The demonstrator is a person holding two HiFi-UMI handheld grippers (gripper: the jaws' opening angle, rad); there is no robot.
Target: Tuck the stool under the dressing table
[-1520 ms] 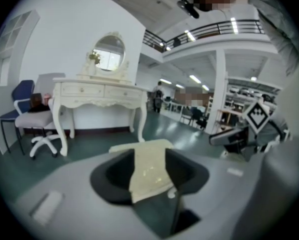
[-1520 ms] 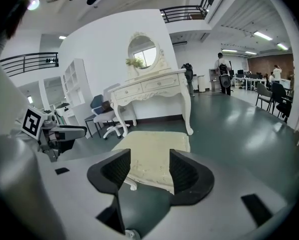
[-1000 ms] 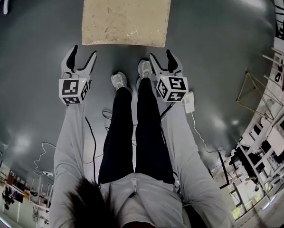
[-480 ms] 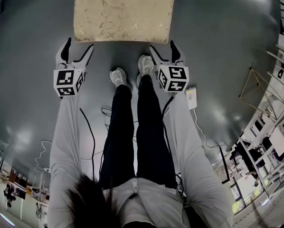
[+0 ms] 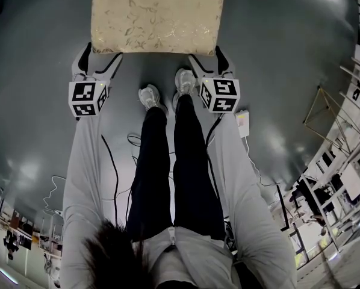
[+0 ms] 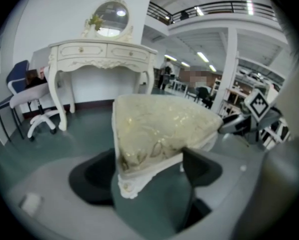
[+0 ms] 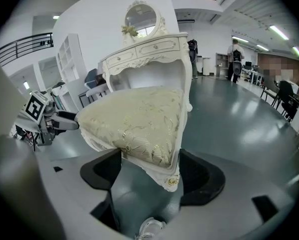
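Indoor, evenly lit from ceiling strip lights (image 6: pixel 203 57) high and far beyond the jaws. Dim and grey-toned in head view, with soft pale glare patches on the glossy floor (image 5: pixel 270 53) ahead of and to either side of the jaws. Heavy fisheye bending and dark vignette at every edge. In both gripper views, blurred close around the jaws, sharper further out. Slight gold sheen on the stool (image 7: pixel 139 121) fabric between the jaws; weak shadow beneath it.

Stool (image 5: pixel 156 17) cushion showing cream woven cloth, gold pattern glinting; frame looking white-painted, smooth. Dressing table (image 6: pixel 102 51) wearing similar white paint, slightly glossy. Floor (image 5: pixel 288 71) gleaming, smooth grey, reflecting ceiling lights.
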